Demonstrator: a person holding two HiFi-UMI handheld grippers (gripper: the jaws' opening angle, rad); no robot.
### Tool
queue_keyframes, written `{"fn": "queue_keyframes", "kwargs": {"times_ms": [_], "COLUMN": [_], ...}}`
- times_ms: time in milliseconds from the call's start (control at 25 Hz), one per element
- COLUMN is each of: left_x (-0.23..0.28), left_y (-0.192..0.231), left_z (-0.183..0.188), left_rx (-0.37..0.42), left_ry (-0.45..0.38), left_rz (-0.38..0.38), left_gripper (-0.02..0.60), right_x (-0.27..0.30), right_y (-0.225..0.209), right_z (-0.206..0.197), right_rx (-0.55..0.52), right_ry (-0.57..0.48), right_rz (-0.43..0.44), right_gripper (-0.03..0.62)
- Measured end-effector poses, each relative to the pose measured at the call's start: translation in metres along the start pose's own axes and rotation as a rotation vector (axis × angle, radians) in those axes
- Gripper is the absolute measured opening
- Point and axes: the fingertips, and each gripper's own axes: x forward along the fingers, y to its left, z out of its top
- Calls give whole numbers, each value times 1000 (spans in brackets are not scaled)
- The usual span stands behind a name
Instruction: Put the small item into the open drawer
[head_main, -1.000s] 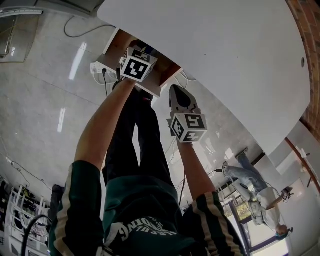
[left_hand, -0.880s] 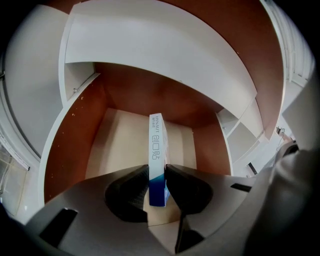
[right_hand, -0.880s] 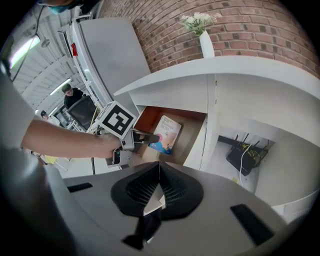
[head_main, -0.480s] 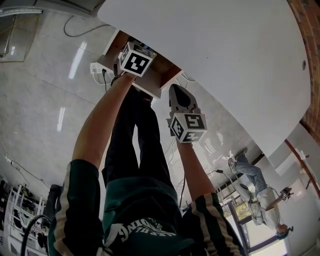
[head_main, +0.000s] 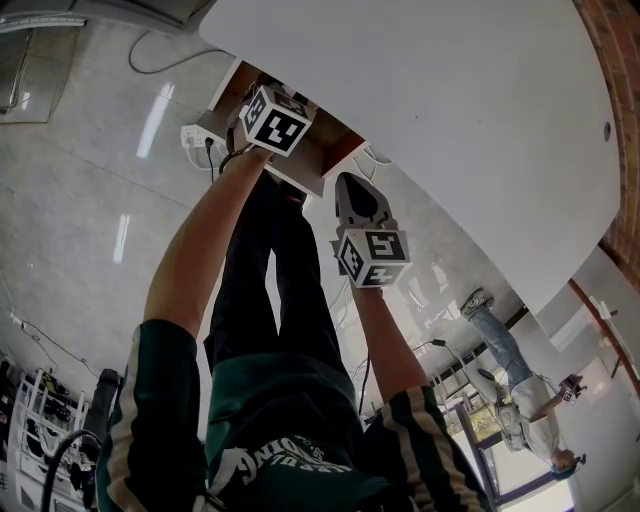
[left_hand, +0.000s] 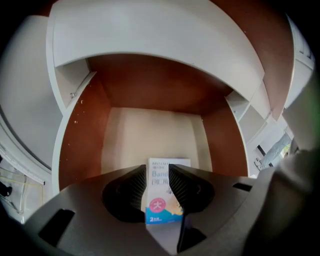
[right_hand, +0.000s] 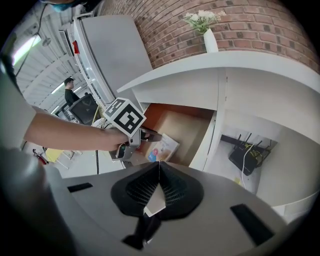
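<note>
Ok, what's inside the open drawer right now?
Nothing lies on the visible pale floor of the drawer. The left gripper is shut on the small box above it. The gripper's body covers the near floor.

The left gripper (left_hand: 160, 172) has carried the small box (left_hand: 161, 207) slightly farther into the open drawer (left_hand: 150, 135).

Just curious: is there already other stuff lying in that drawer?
No, the drawer has a bare floor; the only item over it is the box held by the left gripper.
</note>
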Motion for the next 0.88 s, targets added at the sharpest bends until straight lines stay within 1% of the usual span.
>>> {"fn": "queue_keyframes", "kwargs": {"times_ms": [200,360,520,680,880], "left_x": [-19,-41,-64,-92,-137], "left_y": [-8,-14,-18,-24,-40], "left_z": [4,2,-2,-7,-1], "left_rx": [44,49,43,41,60], "left_ry": [-32,-47,-58,-60,-83], "left_rz": [6,14,30,44,30], "left_gripper": [137,109,71,52,23], "right_x": [-1,-6,-15,-29,-53], "right_y": [5,16,27,33,51], "right_z": [4,10,17,24,44], "right_rx": [-6,-20,-61,-104,-155], "right_ry": [-9,-14,-20,-20,-31], "right_rz": [6,25,47,64,94], "right_gripper": [25,25,25,25,25]}}
